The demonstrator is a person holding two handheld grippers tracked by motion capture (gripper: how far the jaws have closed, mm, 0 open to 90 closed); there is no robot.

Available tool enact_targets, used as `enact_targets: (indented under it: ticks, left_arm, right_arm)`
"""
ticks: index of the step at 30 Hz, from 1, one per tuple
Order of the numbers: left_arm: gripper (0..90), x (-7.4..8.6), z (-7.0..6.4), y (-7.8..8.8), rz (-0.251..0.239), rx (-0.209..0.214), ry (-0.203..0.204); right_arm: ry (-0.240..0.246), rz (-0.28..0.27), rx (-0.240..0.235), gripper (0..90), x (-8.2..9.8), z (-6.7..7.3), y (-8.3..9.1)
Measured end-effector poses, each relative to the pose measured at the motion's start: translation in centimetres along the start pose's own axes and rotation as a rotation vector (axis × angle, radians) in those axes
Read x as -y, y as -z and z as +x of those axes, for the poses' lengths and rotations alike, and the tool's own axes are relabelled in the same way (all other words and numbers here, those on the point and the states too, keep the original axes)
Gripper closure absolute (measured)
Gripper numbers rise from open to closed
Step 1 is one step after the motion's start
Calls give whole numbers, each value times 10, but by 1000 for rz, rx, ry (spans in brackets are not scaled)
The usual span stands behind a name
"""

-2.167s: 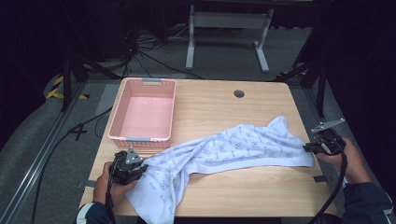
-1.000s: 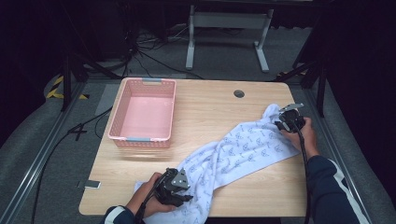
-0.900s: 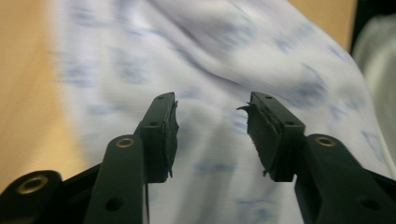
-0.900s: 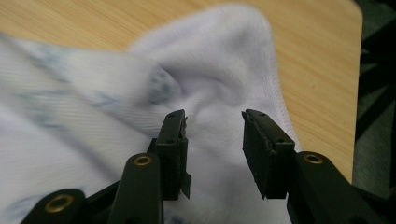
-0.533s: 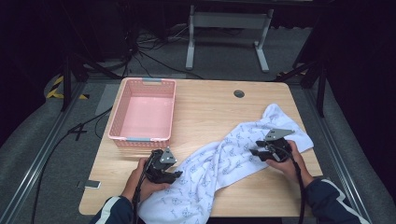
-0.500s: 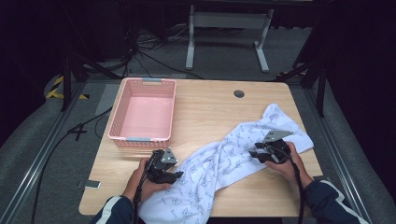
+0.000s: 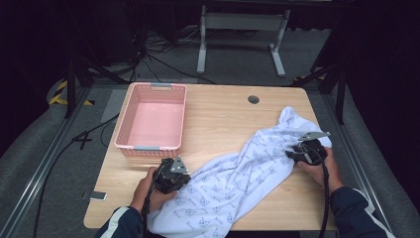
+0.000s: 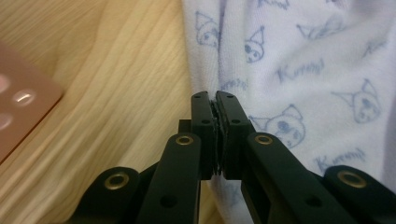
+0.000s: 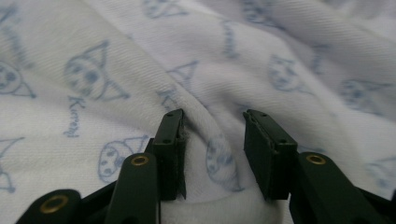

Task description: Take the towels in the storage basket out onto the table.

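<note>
Between the jaws of the left gripper, seen in the left gripper view, a thin folded edge of the soft white cotton cloth printed with pale blue cartoon faces and lettering is pinched; the two black jaws stand pressed together on it. To the right of those jaws the cloth spreads in loose vertical folds with a fine knitted weave. To their left lies the pale wood-grain tabletop, and farther left a blurred corner of the pink plastic basket with perforated walls.

In the right gripper view the jaws of the right gripper stand apart, their tips resting on the cloth with a raised rounded ridge of fabric between them. They have no grip on it. Twill-like ribbing shows on the ridge.

From the high view the cloth lies as a long rumpled band across the near half of the tabletop, its near end hanging over the table's front edge. The left gripper sits at the cloth's left edge, just in front of the rectangular basket. The right gripper sits on the far right part of the cloth, held in a hand.
</note>
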State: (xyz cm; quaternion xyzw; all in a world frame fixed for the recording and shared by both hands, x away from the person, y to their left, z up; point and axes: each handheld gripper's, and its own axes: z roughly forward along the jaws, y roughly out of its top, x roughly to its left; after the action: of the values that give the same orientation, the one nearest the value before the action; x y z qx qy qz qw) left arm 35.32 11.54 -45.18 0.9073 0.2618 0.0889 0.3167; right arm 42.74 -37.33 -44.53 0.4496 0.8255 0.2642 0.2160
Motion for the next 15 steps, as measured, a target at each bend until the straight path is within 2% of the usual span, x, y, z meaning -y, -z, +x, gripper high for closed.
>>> enact_targets:
  ticks: [2, 4, 6, 7, 9, 10, 12, 13, 14, 15]
  left_arm:
    - [869, 3, 0, 5, -20, 14, 24]
    - [869, 4, -4, 9, -32, 17, 14]
    - [870, 4, -11, 12, -38, 39, 0]
    - [871, 4, -15, 12, -30, 52, -10]
    - [872, 3, -24, 10, -43, 85, -16]
    - [871, 2, -29, 9, -44, 101, -19]
    - [856, -3, -42, 3, -36, 127, -60]
    - [838, -3, -42, 3, -36, 127, -60]
    - [838, -7, -51, -3, -19, 147, -86]
    - [808, -9, -55, -6, -8, 159, -102]
  right_arm:
    - [-45, 8, 23, 603, -1, -17, -3]
    - [-57, 9, 67, 612, -5, -26, -7]
    - [-63, 11, 109, 613, -14, -39, -16]
    - [-63, 10, 112, 612, -17, -43, -19]
    - [-63, 18, 141, 609, -26, -50, -26]
    - [-42, 17, 165, 607, -30, -52, -30]
    - [-1, 21, 209, 605, -37, -53, -37]
    - [-1, 21, 209, 605, -37, -53, -37]
    - [12, 20, 222, 600, -40, -52, -40]
    - [72, 19, 281, 583, -45, -47, -45]
